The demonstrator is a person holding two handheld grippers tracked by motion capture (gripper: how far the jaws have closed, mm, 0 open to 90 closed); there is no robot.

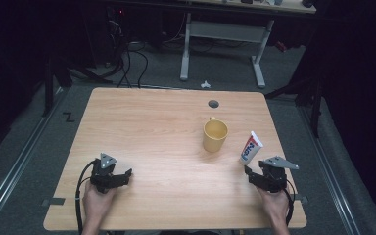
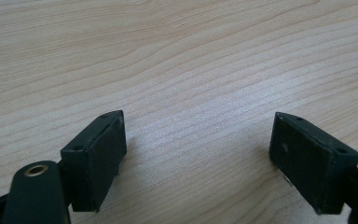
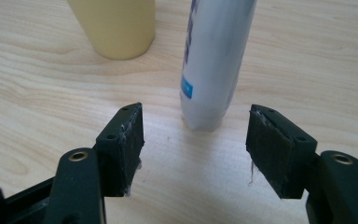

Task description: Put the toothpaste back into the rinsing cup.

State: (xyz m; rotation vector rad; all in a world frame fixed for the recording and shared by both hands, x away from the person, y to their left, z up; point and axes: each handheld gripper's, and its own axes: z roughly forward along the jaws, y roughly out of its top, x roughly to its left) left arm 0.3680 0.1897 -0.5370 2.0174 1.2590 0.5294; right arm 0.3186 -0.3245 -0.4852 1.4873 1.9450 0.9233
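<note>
The right gripper is near the right front part of the table, and its jaws stand wide apart with nothing pressed between them. Just in front of it stands the toothpaste tube, a white tube with blue and red print, upright on its cap and leaning a little (its flat crimped end points up). In the right gripper view the tube stands just beyond the tips of the two jaws, in line with the gap between them, slightly nearer to the right jaw; the pads do not touch it, and bare wood shows between the pads and the foot of the tube. To the left of the tube, near but apart from it, stands the yellow cup, upright, with its handle turned to the far side of the table; in the right gripper view its lower part shows behind the left jaw. The left gripper is at the left front part of the table, well apart from the tube and the cup. Its jaws are also wide apart, and in the left gripper view there is bare wood between them.
</note>
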